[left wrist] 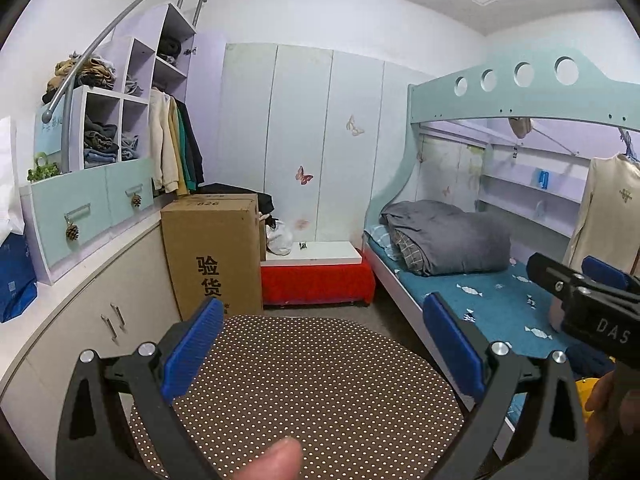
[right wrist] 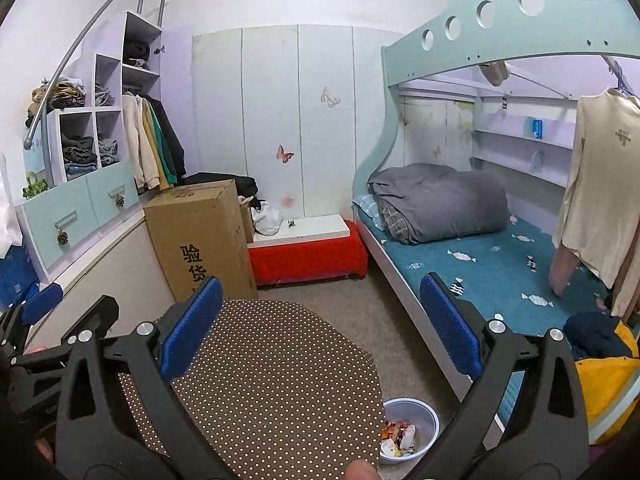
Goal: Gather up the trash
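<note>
Both tools are wide open and hold nothing: the left gripper (left wrist: 324, 348) and right gripper (right wrist: 320, 328) hover over the dotted table (right wrist: 272, 380). The trash sits in the bin (right wrist: 428, 412), lower right, ready for more.

The tabletop (left wrist: 304, 392) wears a matt brown cloth dotted white. The box (left wrist: 212, 256) is plain rough cardboard, the bed's blanket (right wrist: 440, 200) soft grey fabric. The bin (right wrist: 430, 420) looks like smooth pale plastic holding glossy wrappers (right wrist: 396, 434).
</note>
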